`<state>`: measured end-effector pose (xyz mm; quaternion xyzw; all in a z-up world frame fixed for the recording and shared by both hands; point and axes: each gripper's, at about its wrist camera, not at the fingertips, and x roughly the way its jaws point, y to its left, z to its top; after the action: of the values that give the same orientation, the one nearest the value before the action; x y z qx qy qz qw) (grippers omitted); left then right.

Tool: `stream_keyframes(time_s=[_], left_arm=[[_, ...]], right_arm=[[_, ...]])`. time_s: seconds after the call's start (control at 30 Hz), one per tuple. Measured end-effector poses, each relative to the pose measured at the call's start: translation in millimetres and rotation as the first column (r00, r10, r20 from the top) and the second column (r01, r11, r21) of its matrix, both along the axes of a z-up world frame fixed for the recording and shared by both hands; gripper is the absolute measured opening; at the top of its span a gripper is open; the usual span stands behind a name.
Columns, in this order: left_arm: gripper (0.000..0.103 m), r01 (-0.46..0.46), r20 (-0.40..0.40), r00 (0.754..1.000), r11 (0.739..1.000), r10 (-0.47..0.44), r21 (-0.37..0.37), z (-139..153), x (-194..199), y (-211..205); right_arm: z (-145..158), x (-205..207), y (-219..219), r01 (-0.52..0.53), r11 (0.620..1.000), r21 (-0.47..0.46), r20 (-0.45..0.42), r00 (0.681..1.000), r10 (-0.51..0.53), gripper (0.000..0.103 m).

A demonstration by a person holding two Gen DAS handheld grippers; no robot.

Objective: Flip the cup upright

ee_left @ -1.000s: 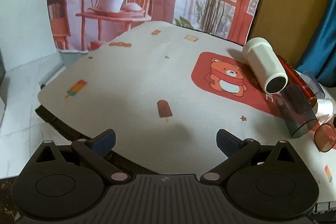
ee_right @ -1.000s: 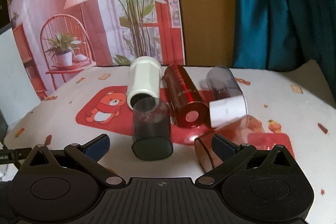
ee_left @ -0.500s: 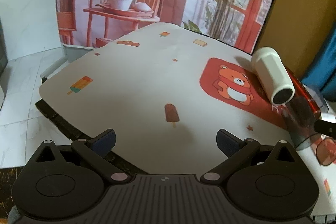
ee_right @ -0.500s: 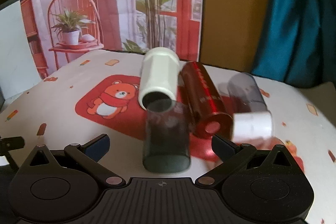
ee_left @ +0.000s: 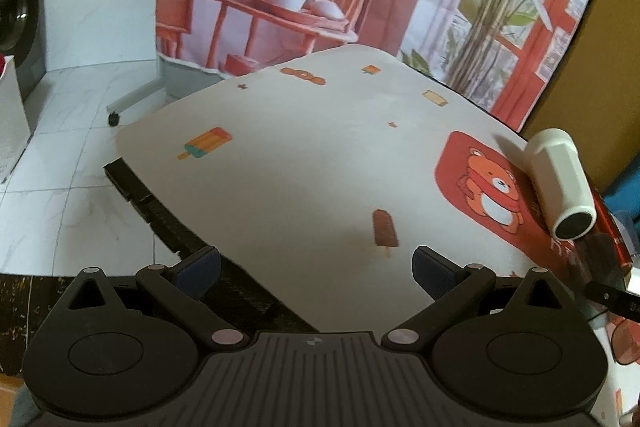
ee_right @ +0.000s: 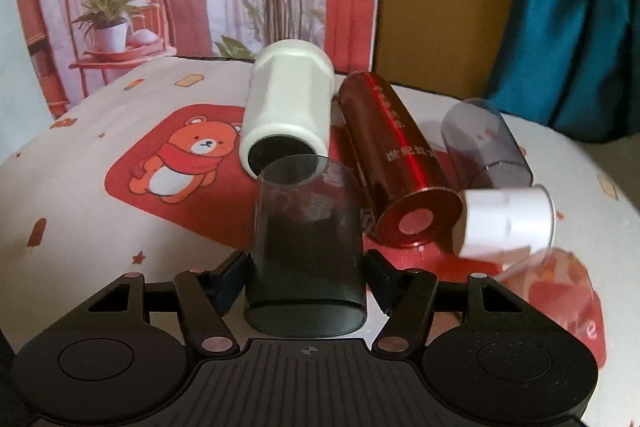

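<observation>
A dark smoky transparent cup (ee_right: 306,247) lies on its side on the table, its closed base toward the camera. My right gripper (ee_right: 306,285) has its two fingers against the cup's sides, shut on it near the base. Behind it lie a white cup (ee_right: 288,115), a red metallic cup (ee_right: 396,163), a grey transparent cup (ee_right: 486,143) and a small white cup (ee_right: 508,217), all on their sides. My left gripper (ee_left: 316,269) is open and empty over the table's near left edge. The white cup (ee_left: 562,183) shows at the right of the left wrist view.
The table (ee_left: 304,163) has a white cloth with ice-lolly prints and a red bear patch (ee_right: 180,155). A pinkish transparent cup (ee_right: 560,291) lies at the right, close to my right gripper. The table's edge and the tiled floor (ee_left: 60,163) are to the left. A printed backdrop stands behind.
My right gripper has moved forward and closed around the dark cup, which stood ahead of the open fingers before. My left gripper has swung left, away from the cups.
</observation>
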<state>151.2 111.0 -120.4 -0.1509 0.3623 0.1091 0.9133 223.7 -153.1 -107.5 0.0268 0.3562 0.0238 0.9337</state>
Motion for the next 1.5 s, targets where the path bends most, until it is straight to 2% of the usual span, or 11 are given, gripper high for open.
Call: stream_keyframes(time_s=[0.1,0.33,0.57,0.73,0.8,0.93,1.03,1.1,1.2,1.3,1.5], left_arm=[[0.103,-0.024,-0.011,1.0,0.999,0.025,0.027,0,0,1],[0.103,-0.083,-0.033,0.996,0.996,0.084,0.016,-1,-4,10],[0.103,-0.201,-0.064,0.978,0.979,0.199,-0.018,-1,-14,31],[0.103,-0.229,-0.006,0.973,0.97,0.229,-0.075,10,-25,41],[0.103,-0.219,0.024,0.975,0.973,0.221,-0.072,16,-28,38],[0.103,-0.206,0.034,0.978,0.976,0.208,-0.066,21,-28,28],[0.103,-0.197,0.029,0.979,0.977,0.2,-0.083,23,-27,25],[0.103,-0.177,0.023,0.983,0.979,0.18,-0.1,25,-23,23],[0.102,-0.066,0.062,0.995,0.989,0.075,-0.134,34,-24,10],[0.102,-0.008,0.065,0.998,0.997,0.013,-0.076,39,-22,-11],[0.101,-0.007,-0.008,1.0,0.996,0.007,-0.084,36,-6,-26]], right_arm=[[1,3,18,-0.038,0.998,0.041,-0.012,0.999,0.039,0.06],[4,20,96,-0.217,0.975,0.044,0.003,0.976,0.217,0.06],[10,29,166,-0.396,0.917,0.048,0.018,0.918,0.396,0.06],[14,23,184,-0.477,0.873,0.104,0.004,0.878,0.479,0.065],[16,16,181,-0.492,0.861,0.129,0.005,0.869,0.495,0.068],[26,1,165,-0.493,0.864,0.102,0.034,0.87,0.492,0.094],[32,-15,143,-0.455,0.889,0.061,0.044,0.891,0.453,0.103],[34,-24,121,-0.423,0.904,0.071,0.05,0.906,0.42,0.103],[33,-46,84,-0.38,0.924,0.048,0.082,0.923,0.376,0.103],[25,-70,49,-0.305,0.952,-0.018,0.094,0.948,0.305,0.103],[5,-108,-1,-0.214,0.976,-0.025,0.121,0.969,0.216,0.103]])
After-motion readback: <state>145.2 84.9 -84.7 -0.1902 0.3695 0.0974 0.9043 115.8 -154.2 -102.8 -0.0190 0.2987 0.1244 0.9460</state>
